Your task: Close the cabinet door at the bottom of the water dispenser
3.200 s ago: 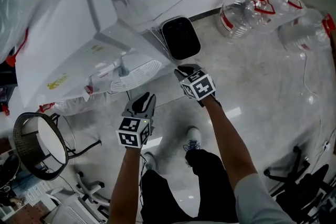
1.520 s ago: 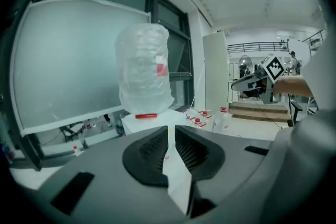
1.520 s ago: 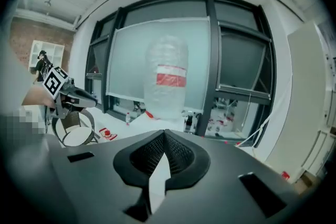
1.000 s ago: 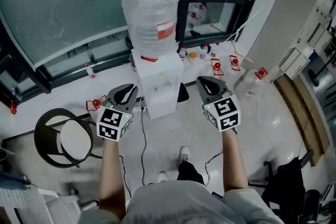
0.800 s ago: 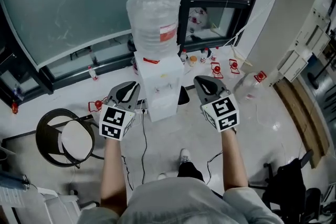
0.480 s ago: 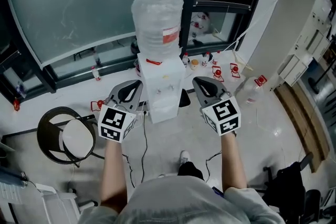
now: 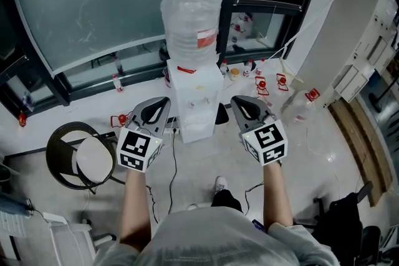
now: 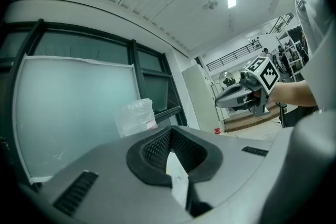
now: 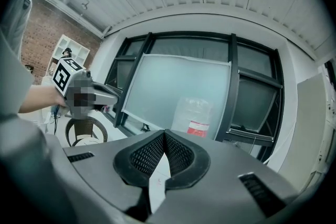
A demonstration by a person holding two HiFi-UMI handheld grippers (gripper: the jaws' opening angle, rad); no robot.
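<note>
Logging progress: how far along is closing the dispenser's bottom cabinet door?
Looks done: the water dispenser shows a flush white front, no door swung out. In hand: nothing; left gripper and right gripper are shut, empty, clear of it. Left: nothing visible.

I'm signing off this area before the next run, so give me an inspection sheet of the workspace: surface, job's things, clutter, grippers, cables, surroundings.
Surface: pale glossy floor, bare in front of the person.
Job's things: white water dispenser upright, bottle on top; no door seen standing open at its base.
Clutter: red-capped empty bottles on the floor to its right; round black chair at left.
Grippers: left gripper and right gripper both shut, empty, not touching the dispenser.
Cables: black cable trailing over the floor from the dispenser's foot.
Surroundings: frosted window behind; white cabinet at right.
</note>
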